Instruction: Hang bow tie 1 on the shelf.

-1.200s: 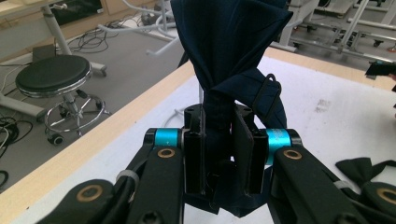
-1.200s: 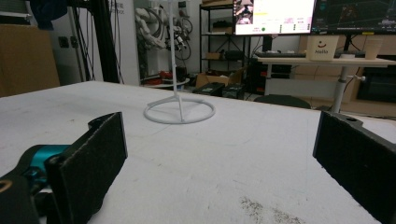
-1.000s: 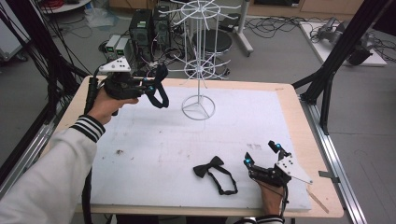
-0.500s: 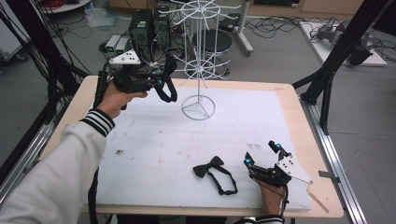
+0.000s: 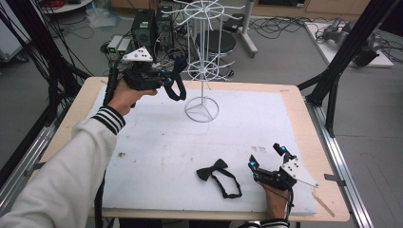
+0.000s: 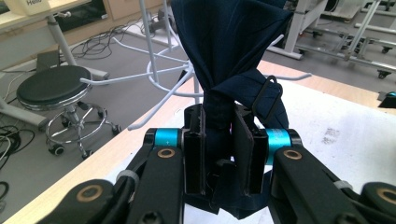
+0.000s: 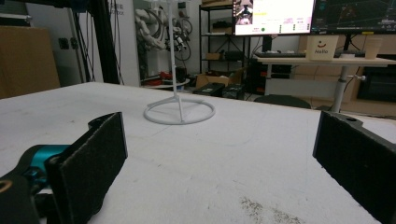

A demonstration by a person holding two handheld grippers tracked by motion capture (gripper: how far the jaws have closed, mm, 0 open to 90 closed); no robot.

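The left claw (image 5: 175, 81) is lifted above the far left part of the table (image 5: 294, 118), its jaws pinching a dark navy bow tie (image 6: 229, 56) at the knot, so that the cloth fans out above the pads and a strap with a small metal slider hangs to one side. In the high view this tie curls down from the claw, just beside the white wire rack (image 5: 203, 71) that stands on its ring base at the far middle of the table; from the left gripper view the rack's thin prongs spread close behind the cloth, though whether any prong touches it is hard to tell. A second bow tie (image 5: 213, 172), black with its strap looped out, lies flat on the white mat toward the near edge. The right claw (image 5: 267, 157) rests low at the near right corner, near that tie but apart from it, jaws spread wide with only bare mat between the pads (image 7: 88, 163).
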